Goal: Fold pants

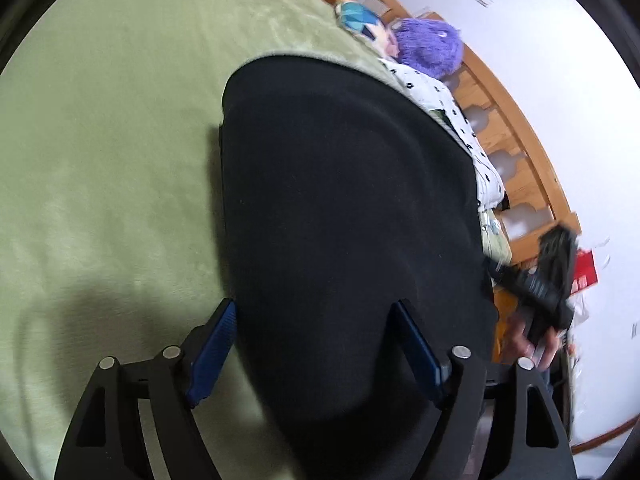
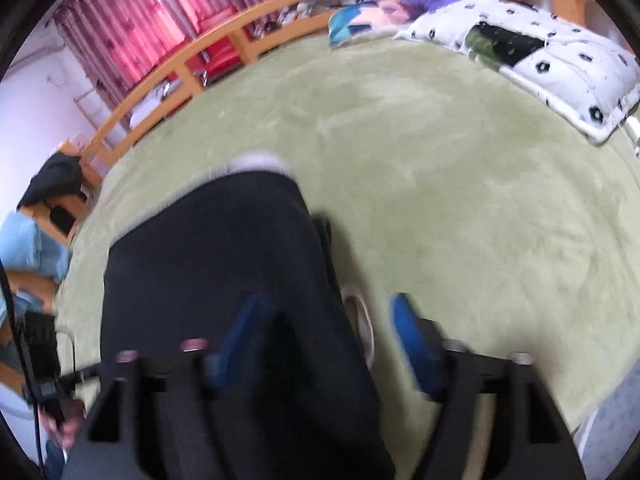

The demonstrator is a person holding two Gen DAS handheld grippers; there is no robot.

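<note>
Black pants (image 1: 348, 200) lie folded in a broad flat stack on the green blanket (image 1: 100, 160). My left gripper (image 1: 314, 306) hovers low over their near end, open; its left blue pad (image 1: 218, 340) is at the fabric's edge and the right pad (image 1: 416, 352) is above the cloth. In the blurred right wrist view the pants (image 2: 220, 260) show a pale strip (image 2: 256, 164) at the far end. My right gripper (image 2: 324, 304) stands open over their right edge, pads apart, with a pale loop (image 2: 362, 320) between them. The right gripper (image 1: 548, 280) also shows in the left view.
A white dotted pillow (image 2: 560, 56), a purple plush toy (image 1: 430, 46) and a blue cushion (image 2: 352, 20) lie along the bed's head. A wooden bed rail (image 2: 160, 80) runs around the blanket, with pink curtains (image 2: 132, 20) behind. A hand (image 1: 524, 344) holds the right gripper.
</note>
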